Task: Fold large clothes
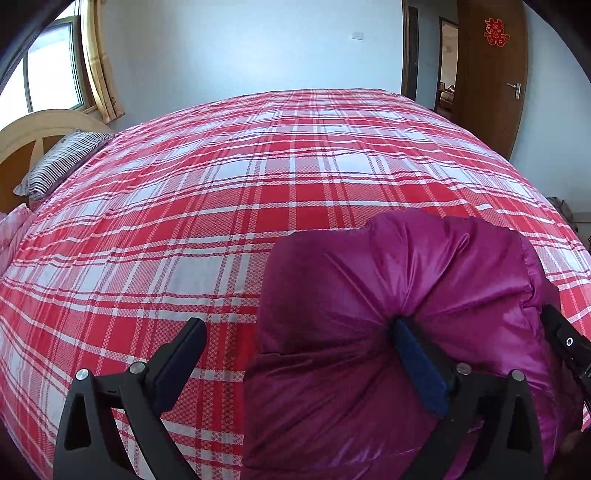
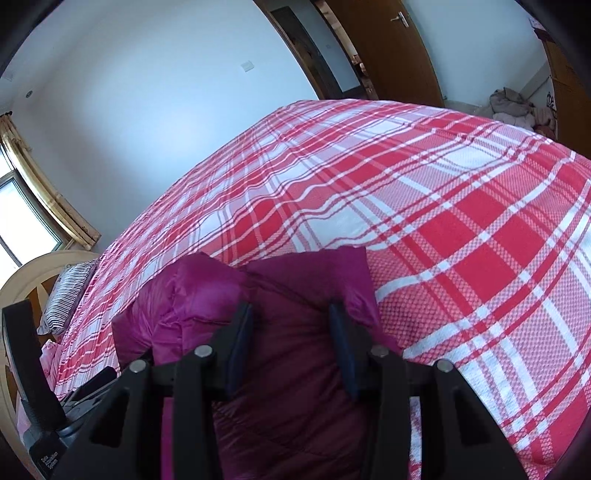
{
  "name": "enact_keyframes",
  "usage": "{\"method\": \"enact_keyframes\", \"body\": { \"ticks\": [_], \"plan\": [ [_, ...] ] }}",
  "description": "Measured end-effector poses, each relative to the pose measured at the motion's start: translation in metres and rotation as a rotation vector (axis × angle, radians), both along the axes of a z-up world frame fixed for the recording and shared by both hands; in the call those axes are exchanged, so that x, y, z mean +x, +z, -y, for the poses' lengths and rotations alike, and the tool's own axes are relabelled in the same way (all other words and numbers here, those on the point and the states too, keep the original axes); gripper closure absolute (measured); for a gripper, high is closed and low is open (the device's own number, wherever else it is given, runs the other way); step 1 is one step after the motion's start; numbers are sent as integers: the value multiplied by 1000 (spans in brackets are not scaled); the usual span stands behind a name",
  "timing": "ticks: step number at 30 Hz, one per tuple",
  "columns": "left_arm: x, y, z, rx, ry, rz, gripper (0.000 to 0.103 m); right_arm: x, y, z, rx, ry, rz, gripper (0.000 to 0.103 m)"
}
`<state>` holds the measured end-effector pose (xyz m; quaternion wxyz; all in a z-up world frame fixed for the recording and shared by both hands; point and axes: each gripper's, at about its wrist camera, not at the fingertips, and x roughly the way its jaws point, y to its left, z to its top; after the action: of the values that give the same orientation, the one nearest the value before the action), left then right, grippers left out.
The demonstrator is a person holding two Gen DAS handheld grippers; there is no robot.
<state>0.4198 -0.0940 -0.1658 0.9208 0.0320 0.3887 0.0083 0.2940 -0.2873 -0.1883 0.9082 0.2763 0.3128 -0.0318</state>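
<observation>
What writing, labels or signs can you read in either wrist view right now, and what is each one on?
Red paper-cut double-happiness sign "囍": stuck on the brown wooden door, seen in the left wrist view.
Small white print: on the black body of the left gripper, at the lower left edge of the right wrist view; too small and tilted to read.
Nothing readable on the purple jacket or the red plaid bedcover.

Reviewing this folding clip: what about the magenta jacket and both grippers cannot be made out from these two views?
- Magenta jacket: its near part is cut off by the bottom edge in both views, so how far it is folded is unclear.
- Right gripper: the fingers straddle a fold, but whether the pads press it cannot be told.
- Left gripper: one finger is sunk in fabric, its tip hidden.
</observation>
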Motion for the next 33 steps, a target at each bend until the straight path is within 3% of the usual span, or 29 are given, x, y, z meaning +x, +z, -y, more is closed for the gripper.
{"method": "enact_keyframes", "body": {
  "ticks": [8,33],
  "plan": [
    [2,-3,4,25,1,-7,1,1,-3,2,11,-6,-14,57],
    [10,-14,-5,-83,-11,-65,1,10,-9,-3,-24,-3,-77,56]
  ]
}}
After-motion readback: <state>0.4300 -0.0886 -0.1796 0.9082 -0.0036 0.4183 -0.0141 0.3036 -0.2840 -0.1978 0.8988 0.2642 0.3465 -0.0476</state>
